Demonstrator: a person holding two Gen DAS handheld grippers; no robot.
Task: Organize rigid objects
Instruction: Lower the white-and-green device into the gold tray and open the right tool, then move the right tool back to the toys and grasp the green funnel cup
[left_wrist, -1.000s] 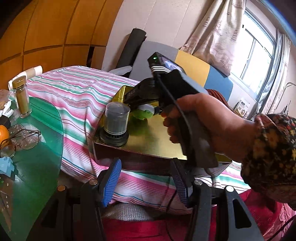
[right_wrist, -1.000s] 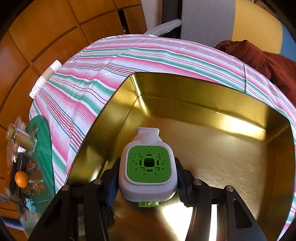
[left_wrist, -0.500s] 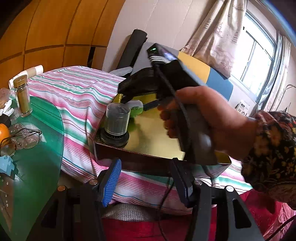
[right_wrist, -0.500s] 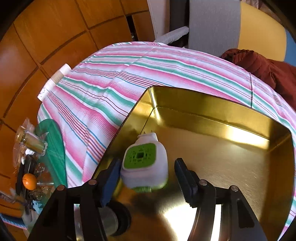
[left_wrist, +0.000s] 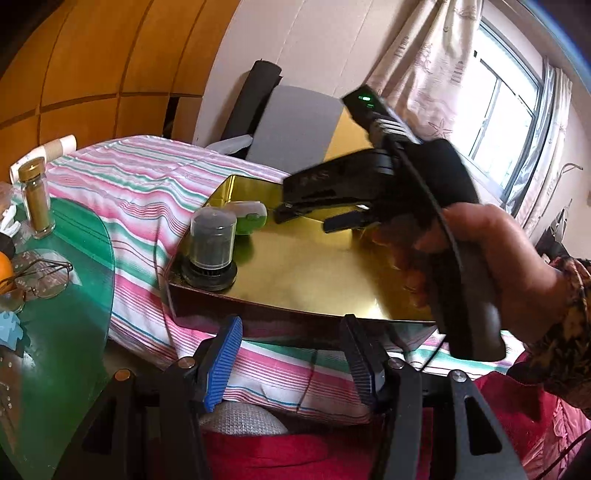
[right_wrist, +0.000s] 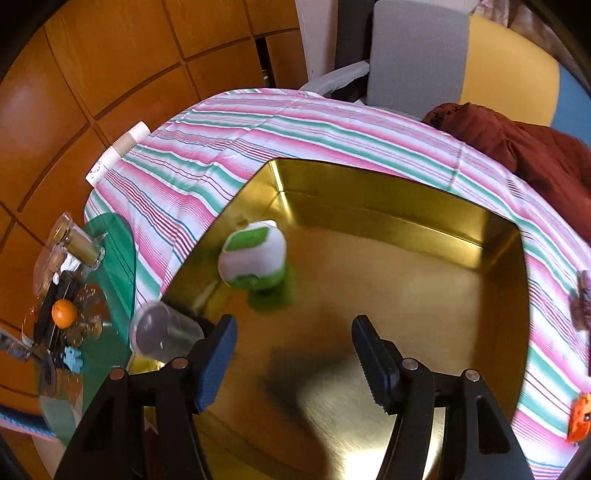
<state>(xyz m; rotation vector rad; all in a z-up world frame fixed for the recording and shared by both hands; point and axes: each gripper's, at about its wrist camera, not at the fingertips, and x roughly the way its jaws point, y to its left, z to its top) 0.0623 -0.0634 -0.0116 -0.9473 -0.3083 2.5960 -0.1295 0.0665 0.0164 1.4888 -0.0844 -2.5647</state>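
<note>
Right gripper fingers opening, empty, above gold tray; green-white plug-in inside it; left gripper fingers open, empty, near tray's front

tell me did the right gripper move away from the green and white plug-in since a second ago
Yes. The right gripper has let go of the plug-in, backed up off the gold tray, jaws opening, empty.

I can read no text, label, brand or number anywhere; faint embossed marks on the arm of the right gripper and specks on the paper cup stack are too blurred to read.
</note>
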